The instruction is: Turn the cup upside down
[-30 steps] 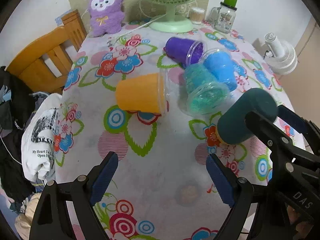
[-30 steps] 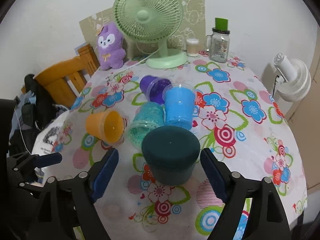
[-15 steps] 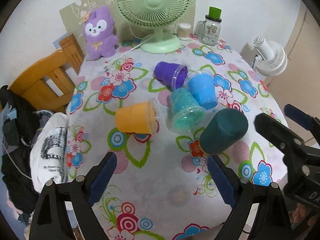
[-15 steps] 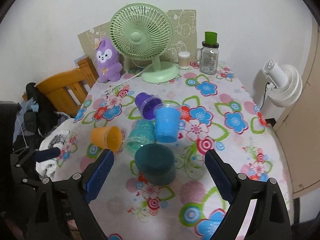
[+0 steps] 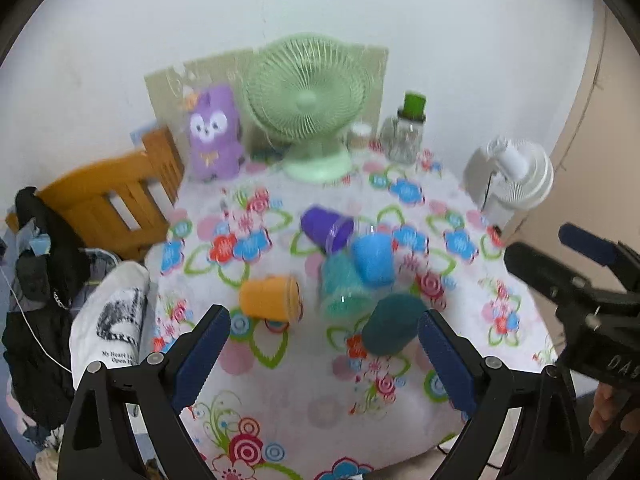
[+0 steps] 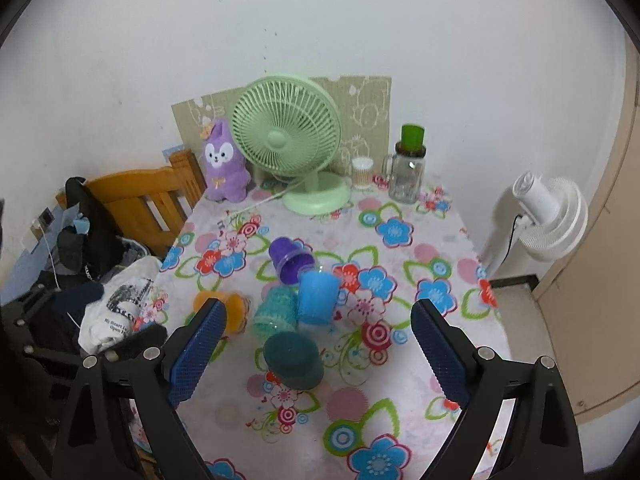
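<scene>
Dark teal cup (image 6: 293,361) upside down on floral counter (image 6: 404,408), both hand-held grippers, left (image 5: 324,354) and right (image 6: 318,354), spread apart, holding nothing.

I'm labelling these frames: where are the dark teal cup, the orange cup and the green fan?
dark teal cup (image 6: 291,354): right wrist view, on its upturned base.
orange cup (image 5: 267,298): left wrist view, on its side wall.
green fan (image 6: 285,137): right wrist view, on its grille.

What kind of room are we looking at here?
Most likely a room in someone's home: a table under a flowered tablecloth carries a green desk fan, a purple plush toy and plastic cups, beside a wooden chair heaped with clothes.
</scene>
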Demonstrator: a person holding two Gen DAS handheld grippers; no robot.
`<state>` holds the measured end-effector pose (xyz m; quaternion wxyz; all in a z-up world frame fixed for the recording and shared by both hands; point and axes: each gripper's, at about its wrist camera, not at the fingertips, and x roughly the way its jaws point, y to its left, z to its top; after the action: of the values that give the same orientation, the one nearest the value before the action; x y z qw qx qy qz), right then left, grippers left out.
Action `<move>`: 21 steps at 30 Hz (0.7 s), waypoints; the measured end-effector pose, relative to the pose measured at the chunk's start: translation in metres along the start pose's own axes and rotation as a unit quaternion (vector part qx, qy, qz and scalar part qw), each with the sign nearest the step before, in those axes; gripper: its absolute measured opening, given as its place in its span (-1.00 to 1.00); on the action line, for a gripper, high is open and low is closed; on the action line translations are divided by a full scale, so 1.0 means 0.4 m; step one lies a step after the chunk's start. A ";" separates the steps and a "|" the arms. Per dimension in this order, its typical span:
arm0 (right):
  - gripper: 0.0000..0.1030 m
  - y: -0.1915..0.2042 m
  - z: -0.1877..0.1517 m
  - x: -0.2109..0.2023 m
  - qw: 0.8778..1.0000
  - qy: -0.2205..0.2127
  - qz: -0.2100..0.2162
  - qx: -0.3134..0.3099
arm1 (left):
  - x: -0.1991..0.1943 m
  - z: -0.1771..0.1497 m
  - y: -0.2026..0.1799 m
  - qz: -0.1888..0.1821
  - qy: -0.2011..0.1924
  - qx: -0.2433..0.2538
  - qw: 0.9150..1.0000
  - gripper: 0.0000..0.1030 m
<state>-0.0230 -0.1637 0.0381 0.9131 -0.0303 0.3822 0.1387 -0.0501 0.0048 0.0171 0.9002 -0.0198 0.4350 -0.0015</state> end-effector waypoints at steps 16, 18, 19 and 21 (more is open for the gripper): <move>0.85 -0.039 -0.011 -0.066 0.999 -0.009 -0.040 0.023 | -0.052 0.016 0.008 0.001 -0.010 -0.051 0.999 0.87; 0.85 -0.040 -0.014 -0.068 0.999 -0.008 -0.041 0.023 | -0.057 0.016 0.003 0.004 -0.012 -0.049 0.999 0.87; 0.85 -0.041 -0.015 -0.069 0.999 -0.008 -0.041 0.024 | -0.058 0.017 0.003 0.006 -0.012 -0.049 0.999 0.87; 0.85 -0.042 -0.016 -0.070 0.999 -0.006 -0.042 0.025 | -0.059 0.018 -0.003 0.008 -0.011 -0.047 0.999 0.87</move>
<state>-0.0414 -0.1874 0.0523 0.9210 -0.0225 0.3782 0.0903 -0.0591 0.0045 0.0401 0.9029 -0.0582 0.4250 0.0266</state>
